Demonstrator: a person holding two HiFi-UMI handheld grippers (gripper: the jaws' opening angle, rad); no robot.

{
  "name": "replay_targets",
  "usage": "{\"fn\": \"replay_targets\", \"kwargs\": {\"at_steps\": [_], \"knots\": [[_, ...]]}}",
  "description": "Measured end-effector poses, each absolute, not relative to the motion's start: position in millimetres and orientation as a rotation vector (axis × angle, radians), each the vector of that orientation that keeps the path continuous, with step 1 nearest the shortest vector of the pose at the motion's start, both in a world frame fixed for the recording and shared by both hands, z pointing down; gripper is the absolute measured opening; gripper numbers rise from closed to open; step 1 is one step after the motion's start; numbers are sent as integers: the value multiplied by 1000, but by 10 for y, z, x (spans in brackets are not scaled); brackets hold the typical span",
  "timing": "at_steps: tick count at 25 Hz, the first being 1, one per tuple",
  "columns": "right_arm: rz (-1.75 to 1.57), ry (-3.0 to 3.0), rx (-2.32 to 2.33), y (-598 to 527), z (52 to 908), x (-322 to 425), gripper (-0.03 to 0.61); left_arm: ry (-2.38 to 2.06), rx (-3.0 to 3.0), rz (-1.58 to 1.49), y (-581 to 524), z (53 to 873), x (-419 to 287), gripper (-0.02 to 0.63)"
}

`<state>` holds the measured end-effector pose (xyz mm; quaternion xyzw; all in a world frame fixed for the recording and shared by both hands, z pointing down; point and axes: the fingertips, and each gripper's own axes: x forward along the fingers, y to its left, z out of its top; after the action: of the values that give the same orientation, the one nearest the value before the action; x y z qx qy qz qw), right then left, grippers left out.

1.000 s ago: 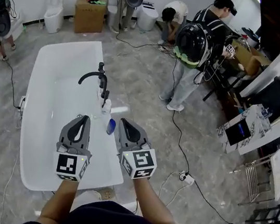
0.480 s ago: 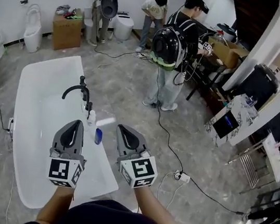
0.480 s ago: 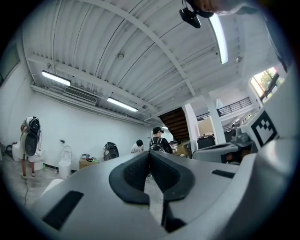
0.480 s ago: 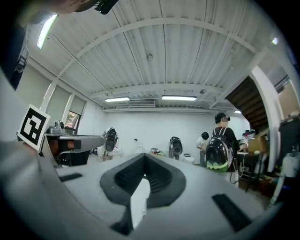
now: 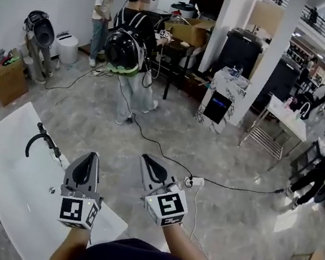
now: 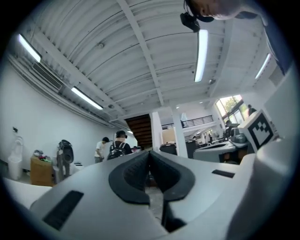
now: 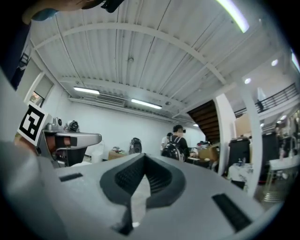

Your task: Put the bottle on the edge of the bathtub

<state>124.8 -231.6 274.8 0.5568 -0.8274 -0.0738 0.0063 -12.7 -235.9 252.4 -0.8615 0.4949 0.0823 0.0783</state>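
The white bathtub (image 5: 5, 156) lies at the lower left of the head view, with a black faucet (image 5: 42, 139) on its rim. No bottle shows in any view; the rim beside the faucet is partly hidden behind my left gripper (image 5: 90, 156). Held level over the tub's near corner, the left gripper is shut with nothing in it. My right gripper (image 5: 148, 159) hangs over the grey floor just right of the tub, also shut and empty. In the left gripper view the left gripper (image 6: 150, 155) points at the room, not the tub, and so does the right gripper (image 7: 143, 158) in its own view.
A person with a black backpack (image 5: 126, 47) stands a few steps ahead, another person (image 5: 106, 4) behind. A black cable runs over the floor to a power strip (image 5: 194, 180). A cardboard box (image 5: 8, 79) stands at the left wall, a metal rack (image 5: 265, 139) at the right.
The head view has swung right and up, so the tub slid to the lower left. Both grippers rose and tilted up to level. The bottle and blue item by the faucet have left sight.
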Motion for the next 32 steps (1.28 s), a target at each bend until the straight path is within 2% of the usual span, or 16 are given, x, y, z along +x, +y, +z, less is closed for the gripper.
{"fn": "replay_targets", "kwargs": {"at_steps": [9,18,25,32], "knots": [[-212,-2074,2306,-1354,2833,3165,2,869,-2872,297,-2039,2590,1841,3],[-181,-1565,2662,409,2815,4592,2,311,-3014,336,-809,2557,3570,3],[-190,-1370,2815,1421,2815,5186,2,95,-3049,359,35,2600,4205,3],[-216,-1426,2770,1601,2904,5367,2,123,-3030,346,373,2742,4375,3]]}}
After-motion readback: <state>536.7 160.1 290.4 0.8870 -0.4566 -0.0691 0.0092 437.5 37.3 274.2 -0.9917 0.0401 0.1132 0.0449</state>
